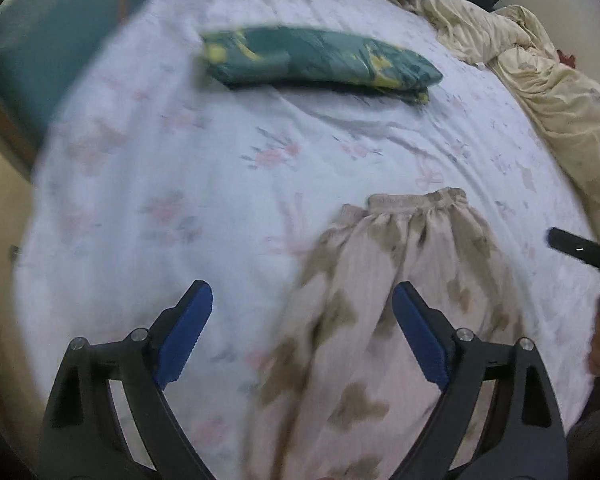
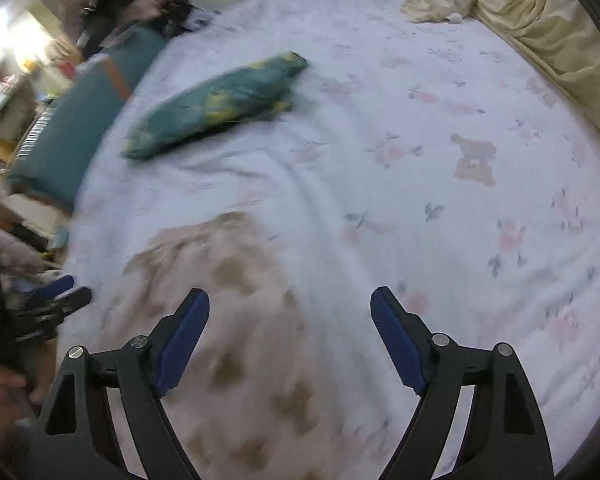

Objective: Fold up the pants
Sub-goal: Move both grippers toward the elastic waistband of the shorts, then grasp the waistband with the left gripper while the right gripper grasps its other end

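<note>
Pale pink pants with brown patches [image 1: 384, 300] lie flat on the floral bed sheet [image 1: 180, 160], elastic waistband at the far end. My left gripper [image 1: 302, 300] is open and empty above the pants' left side. In the right wrist view the pants [image 2: 228, 320] lie lower left, and my right gripper [image 2: 290, 304] is open and empty over their right edge. The left gripper [image 2: 56, 292] shows at that view's left edge. A black part of the right gripper [image 1: 580, 250] shows at the left wrist view's right edge.
A folded green and yellow cloth [image 1: 320, 60] lies further up the bed; it also shows in the right wrist view [image 2: 220, 104]. A cream blanket [image 1: 540, 80] is bunched along the right side. A teal pillow [image 1: 52, 40] sits at the left.
</note>
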`<state>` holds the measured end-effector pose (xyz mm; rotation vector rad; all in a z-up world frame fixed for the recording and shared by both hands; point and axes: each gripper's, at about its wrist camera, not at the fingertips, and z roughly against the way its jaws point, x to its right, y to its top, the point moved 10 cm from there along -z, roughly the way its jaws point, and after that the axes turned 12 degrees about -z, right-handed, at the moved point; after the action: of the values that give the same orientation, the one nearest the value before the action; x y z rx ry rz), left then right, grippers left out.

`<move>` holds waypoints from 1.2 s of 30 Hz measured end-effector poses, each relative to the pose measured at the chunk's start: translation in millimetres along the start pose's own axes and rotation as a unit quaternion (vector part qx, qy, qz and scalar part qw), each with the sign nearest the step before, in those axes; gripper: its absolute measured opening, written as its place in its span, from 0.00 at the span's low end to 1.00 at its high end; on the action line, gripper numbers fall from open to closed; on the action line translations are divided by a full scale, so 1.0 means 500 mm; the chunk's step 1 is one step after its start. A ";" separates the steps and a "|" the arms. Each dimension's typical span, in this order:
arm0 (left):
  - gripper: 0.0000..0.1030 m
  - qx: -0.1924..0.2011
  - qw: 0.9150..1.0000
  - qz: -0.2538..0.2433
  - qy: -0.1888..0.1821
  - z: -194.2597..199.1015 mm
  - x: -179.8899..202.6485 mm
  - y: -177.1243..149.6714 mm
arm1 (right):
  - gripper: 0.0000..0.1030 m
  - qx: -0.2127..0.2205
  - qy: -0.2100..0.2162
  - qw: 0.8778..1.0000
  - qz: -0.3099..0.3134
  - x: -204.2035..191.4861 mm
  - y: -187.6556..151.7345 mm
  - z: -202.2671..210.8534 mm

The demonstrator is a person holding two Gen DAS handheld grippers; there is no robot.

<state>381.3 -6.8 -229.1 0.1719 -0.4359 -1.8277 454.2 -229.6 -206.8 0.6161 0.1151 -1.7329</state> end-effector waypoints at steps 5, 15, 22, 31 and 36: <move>0.81 -0.038 0.998 -0.040 0.001 -0.102 0.027 0.021 | 0.80 -0.048 0.019 0.999 -0.002 -0.029 0.022 -0.099; 0.01 -0.036 0.991 -0.120 -0.053 -0.088 0.041 0.054 | 0.06 -0.111 0.020 0.988 0.102 -0.094 0.003 -0.173; 0.01 0.041 0.987 -0.156 0.011 0.014 -0.009 0.201 | 0.05 -0.007 -0.004 0.985 0.175 -0.203 0.136 -0.086; 0.02 0.076 0.983 -0.168 -0.004 0.097 -0.012 0.192 | 0.04 0.006 -0.002 0.972 0.237 -0.235 0.103 0.002; 0.02 0.096 0.976 -0.196 -0.010 0.176 0.051 0.122 | 0.03 0.014 0.009 0.967 0.255 -0.234 0.017 0.073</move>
<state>398.4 -27.5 -122.2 0.3959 -0.6283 -2.1730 464.5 -143.6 -120.1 0.6180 -0.0532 -1.2308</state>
